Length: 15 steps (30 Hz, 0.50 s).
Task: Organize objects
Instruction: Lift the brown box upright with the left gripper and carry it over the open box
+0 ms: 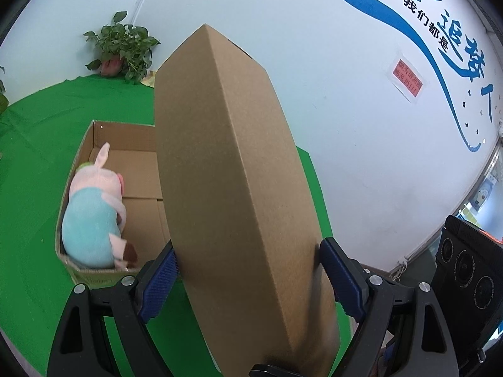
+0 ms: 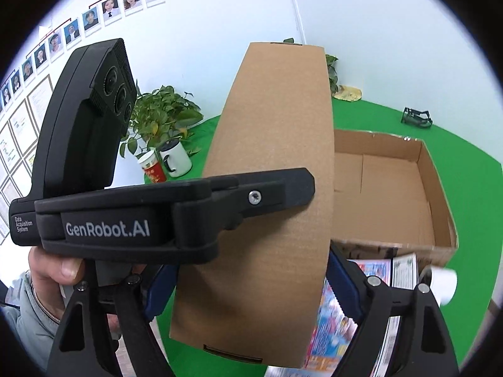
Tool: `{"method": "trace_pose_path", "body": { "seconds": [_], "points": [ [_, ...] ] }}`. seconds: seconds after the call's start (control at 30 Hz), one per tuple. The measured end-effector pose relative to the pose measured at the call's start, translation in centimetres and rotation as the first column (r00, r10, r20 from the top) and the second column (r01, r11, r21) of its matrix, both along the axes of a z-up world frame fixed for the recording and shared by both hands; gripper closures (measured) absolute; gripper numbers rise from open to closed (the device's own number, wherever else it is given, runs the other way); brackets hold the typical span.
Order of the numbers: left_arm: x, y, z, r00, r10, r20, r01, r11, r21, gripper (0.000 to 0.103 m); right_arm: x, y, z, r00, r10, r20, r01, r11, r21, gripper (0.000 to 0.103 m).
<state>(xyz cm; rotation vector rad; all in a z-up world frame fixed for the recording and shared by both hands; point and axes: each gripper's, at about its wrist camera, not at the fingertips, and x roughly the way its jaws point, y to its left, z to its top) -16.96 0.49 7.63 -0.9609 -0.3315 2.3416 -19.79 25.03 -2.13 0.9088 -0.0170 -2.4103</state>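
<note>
**Lid held up over the open box**

Both grippers clamp the cardboard lid (image 1: 232, 169): the left gripper (image 1: 248, 260) and the right gripper (image 2: 251, 279) each press blue pads on its opposite sides. It hangs tilted above the green table (image 1: 31, 163). Below stands the open box (image 1: 81, 154), a plush pig (image 1: 94, 210) inside at its left wall.

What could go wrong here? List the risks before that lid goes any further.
1. The cardboard lid is clamped only at its edges by the left tool and right tool; uneven motion could twist it or let it slip.
2. It hangs tilted over the open box; a corner could catch the rim.
3. The plush pig may be hit.
</note>
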Motion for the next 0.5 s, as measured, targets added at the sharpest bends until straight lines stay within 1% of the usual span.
{"method": "trace_pose_path", "body": {
  "seconds": [0.2, 0.33, 0.5],
  "points": [
    [-3.5, -0.2, 2.1, 1.000, 0.005, 0.002, -0.005, 1.000, 0.011, 0.017, -3.2, -0.6, 1.2, 1.000, -0.002, -0.011, 0.003, 1.000, 0.005, 0.018],
    [-5.8, 0.2, 3.3, 1.000, 0.001, -0.008, -0.001, 1.000, -0.004, 0.017, -5.7, -0.4, 1.8, 1.000, -0.006, -0.003, 0.005, 1.000, -0.005, 0.018],
    [-8.5, 0.5, 3.7, 1.000, -0.004, 0.003, 0.004, 1.000, -0.014, 0.017, -8.6, -0.3, 1.9, 1.000, -0.012, 0.002, 0.012, 1.000, 0.011, 0.019]
  ]
}}
